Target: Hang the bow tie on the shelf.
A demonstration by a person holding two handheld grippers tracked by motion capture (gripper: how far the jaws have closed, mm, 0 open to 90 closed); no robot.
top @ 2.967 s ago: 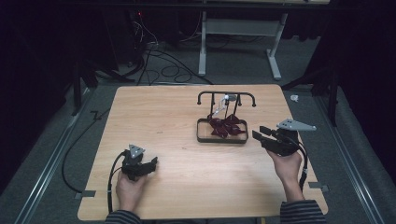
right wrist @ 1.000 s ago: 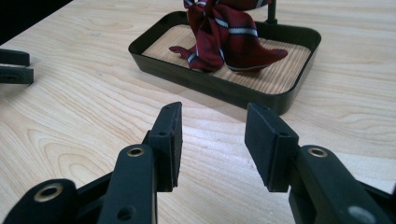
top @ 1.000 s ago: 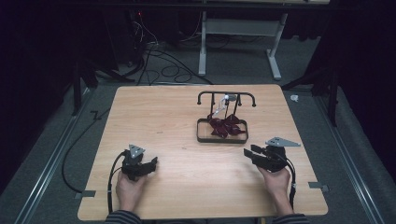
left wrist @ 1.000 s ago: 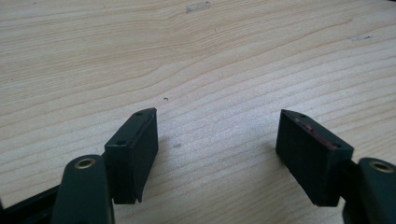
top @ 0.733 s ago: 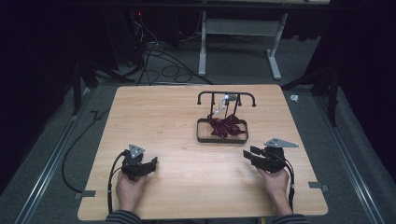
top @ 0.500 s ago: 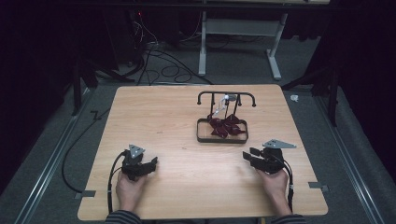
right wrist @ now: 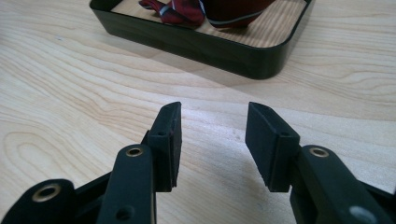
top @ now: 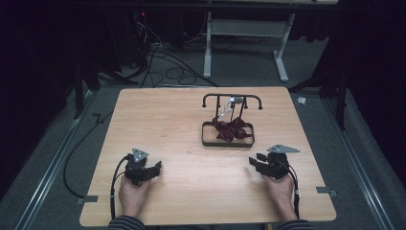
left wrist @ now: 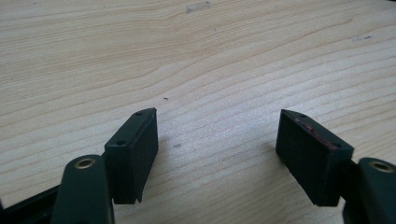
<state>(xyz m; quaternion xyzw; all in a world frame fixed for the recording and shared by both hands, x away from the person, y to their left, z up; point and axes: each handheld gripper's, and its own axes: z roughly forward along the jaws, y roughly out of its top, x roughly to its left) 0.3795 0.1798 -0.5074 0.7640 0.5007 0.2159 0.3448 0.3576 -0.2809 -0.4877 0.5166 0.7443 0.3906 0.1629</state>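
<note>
Right gripper [top: 258,164] gapes near tray [top: 228,143] holding red cloth [top: 232,129].

**Cut off, and too small to tell**

In the right gripper view the black tray [right wrist: 219,49] is cropped by the top edge, and the dark red cloth [right wrist: 184,11] in it is seen only in part. In the high view the small clear object [top: 229,109] under the black rack [top: 232,98] cannot be identified — too small.

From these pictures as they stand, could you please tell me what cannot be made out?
- Dark red cloth in the black tray: too small in the high view to identify; cut off by the top edge in the right gripper view.
- Small pale thing on the rack above the tray: too small in the high view to name.
</note>
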